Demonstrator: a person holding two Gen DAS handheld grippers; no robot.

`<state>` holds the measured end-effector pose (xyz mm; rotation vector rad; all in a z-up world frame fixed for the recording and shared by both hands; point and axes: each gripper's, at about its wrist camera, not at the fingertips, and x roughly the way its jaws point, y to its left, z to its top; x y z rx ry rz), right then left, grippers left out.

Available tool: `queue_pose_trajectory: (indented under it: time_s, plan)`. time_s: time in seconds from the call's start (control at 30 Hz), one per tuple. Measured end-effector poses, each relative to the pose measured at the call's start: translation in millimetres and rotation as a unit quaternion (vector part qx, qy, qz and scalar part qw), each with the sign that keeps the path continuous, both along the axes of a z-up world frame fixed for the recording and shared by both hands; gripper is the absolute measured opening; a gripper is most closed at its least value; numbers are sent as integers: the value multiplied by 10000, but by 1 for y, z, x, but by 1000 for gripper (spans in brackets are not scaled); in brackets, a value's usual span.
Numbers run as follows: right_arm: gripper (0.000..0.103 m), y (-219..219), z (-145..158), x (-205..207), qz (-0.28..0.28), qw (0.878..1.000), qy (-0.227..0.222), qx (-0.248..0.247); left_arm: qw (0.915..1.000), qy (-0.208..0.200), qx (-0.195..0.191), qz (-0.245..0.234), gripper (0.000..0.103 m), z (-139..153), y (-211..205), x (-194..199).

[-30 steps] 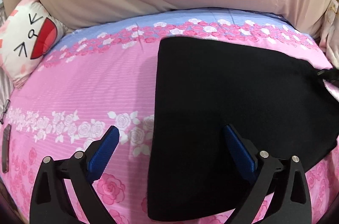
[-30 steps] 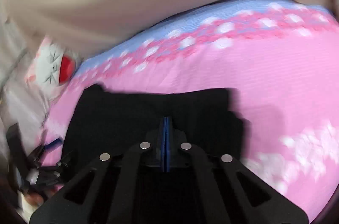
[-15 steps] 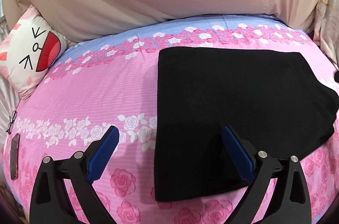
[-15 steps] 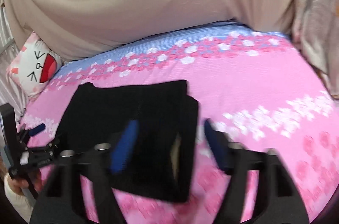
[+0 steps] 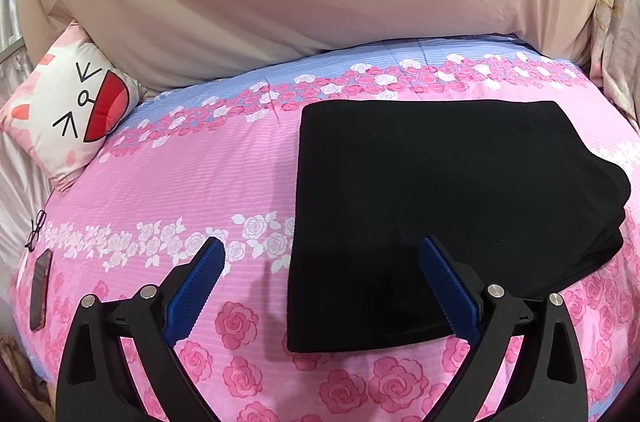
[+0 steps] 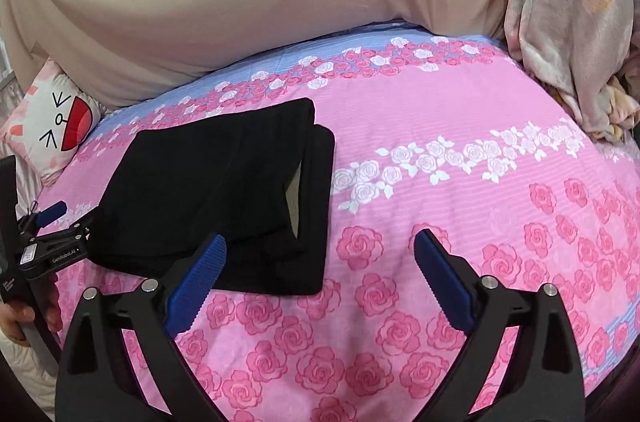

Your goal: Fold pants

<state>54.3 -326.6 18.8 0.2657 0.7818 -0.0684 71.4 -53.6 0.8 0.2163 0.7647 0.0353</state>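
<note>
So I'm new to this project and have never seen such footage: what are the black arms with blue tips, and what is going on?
Those are two hand-held grippers, each with a camera looking along its blue-padded jaws. One picture is from the left gripper, the other from the right gripper. Both have their jaws open and hold nothing. On the pink rose-print bedsheet lie the folded black pants, in a flat stack. In the right-hand view the left gripper also shows at the left edge, held by a hand. A white cartoon-face cushion leans at the far left.
</note>
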Motion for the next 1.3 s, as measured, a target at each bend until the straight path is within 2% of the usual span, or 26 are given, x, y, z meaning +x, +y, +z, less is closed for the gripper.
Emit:
queue_pose_trajectory:
  time_s: [0.1,0.17,0.2,0.27,0.33,0.4,0.5,0.53,0.57,0.63,0.67,0.73,0.83,0.87,0.9,0.93,0.97,1.0,1.07,1.17,1.23,1.3]
  plan:
    - [93,0,0,0,36,10000,40,-5,10000,26,-19,-4,97,0,0,-2]
    - [94,0,0,-2,69,9999,69,-40,9996,87,-278,-60,97,1,7,-2]
    - [94,-1,-1,-3,67,9999,85,-47,9977,158,-652,-108,97,3,16,-2]
    - [96,-5,-3,-3,109,9998,125,73,9884,461,-1438,-156,97,2,36,4]
    - [97,-12,-9,2,161,9988,207,420,9678,976,-2321,23,96,-10,64,20]
    - [97,-16,-15,12,174,9960,318,817,9477,1341,-2874,348,94,-26,86,34]
    - [97,-22,-28,30,314,9839,484,1691,9222,1614,-3491,410,94,-41,101,47]
    - [97,-24,-35,40,388,9763,523,2066,9198,1566,-3581,350,94,-40,102,49]
    - [97,-24,-40,46,395,9725,608,2212,9131,1647,-3724,225,94,-40,101,52]
    - [97,-25,-53,60,351,9644,847,2479,8770,2080,-4326,-235,94,-49,94,62]
    - [97,-25,-62,66,366,9553,895,2793,8705,2161,-4412,-287,95,-51,91,64]
    - [98,-23,-65,73,417,9499,707,3015,8824,2167,-4162,-355,95,-49,80,68]
    - [95,-13,-64,82,479,9554,568,2857,8976,2181,-3797,-507,94,-47,64,73]
    - [89,-10,-64,84,494,9587,558,2745,9026,2162,-3684,-529,77,-46,60,75]
    - [63,-7,-66,85,498,9613,604,2640,9127,2122,-3457,-497,58,-46,58,75]
    - [47,-6,-68,87,568,9595,602,2693,9159,2103,-3381,-516,50,-45,58,75]
    - [45,-4,-66,86,623,9582,549,2738,9139,2090,-3435,-558,39,-43,59,74]
    - [42,0,-60,84,680,9617,538,2600,9116,2070,-3487,-676,32,-39,60,71]
    - [39,10,-43,74,830,9660,393,2417,9088,2008,-3561,-831,29,-29,63,63]
    - [38,15,-16,43,1137,9654,271,2332,9069,2001,-3544,-1090,29,-10,68,36]
    - [38,16,-7,19,1258,9646,305,2297,8989,2094,-3629,-1279,29,0,76,8]
    - [39,17,-12,-8,1304,9629,402,2328,8898,2227,-3740,-1369,31,-4,76,-15]
